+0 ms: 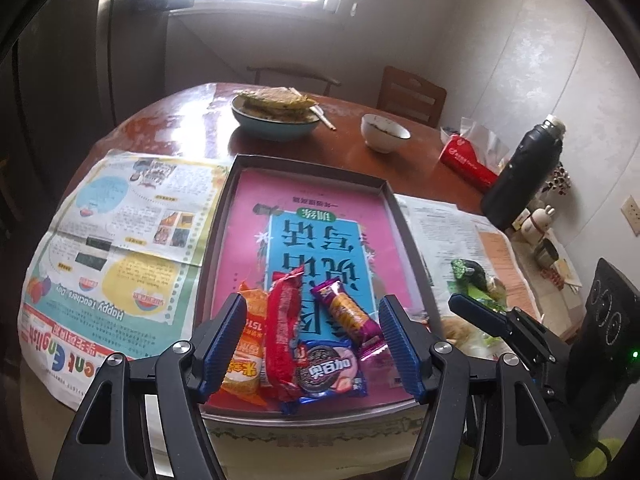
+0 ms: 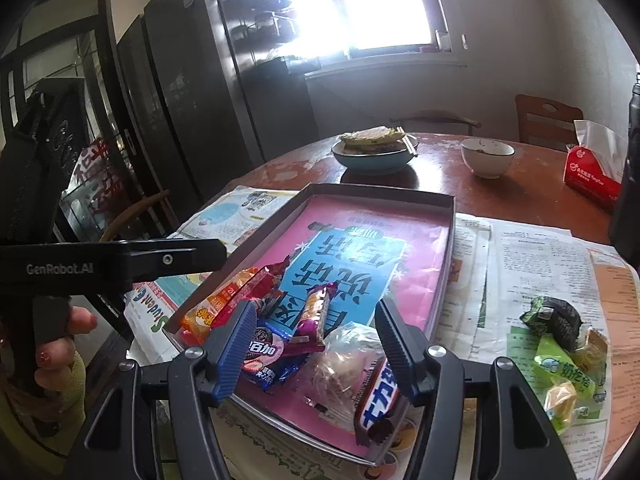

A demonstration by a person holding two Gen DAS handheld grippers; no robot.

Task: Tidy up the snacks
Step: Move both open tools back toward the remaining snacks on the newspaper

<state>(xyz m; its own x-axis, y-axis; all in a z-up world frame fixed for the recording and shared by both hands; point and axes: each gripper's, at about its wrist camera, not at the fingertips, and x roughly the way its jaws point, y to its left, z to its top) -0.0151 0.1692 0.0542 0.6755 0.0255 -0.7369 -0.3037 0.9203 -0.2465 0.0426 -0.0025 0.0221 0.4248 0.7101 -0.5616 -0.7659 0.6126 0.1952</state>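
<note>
Right tool (image 2: 316,344): jaws apart, empty, above clear-wrapped pastry (image 2: 344,360) and brown chocolate bar (image 2: 378,400), lower centre, inside shallow grey tray (image 2: 454,216). Left tool (image 1: 312,344): wide, empty, over red packet (image 1: 284,340). Loose green-wrapped snacks (image 2: 560,344) on newspaper, lower right; right tool nearer; long axes mixed.

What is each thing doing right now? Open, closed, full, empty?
Left tongs: open, holding nothing.
Right tongs: open, holding nothing.
Tray: snacks lying at its near end.
Cookie pack: sealed, lying flat.
Blue bowl: full of flatbread.
White bowl: upright.
Black flask: upright, capped.
</note>
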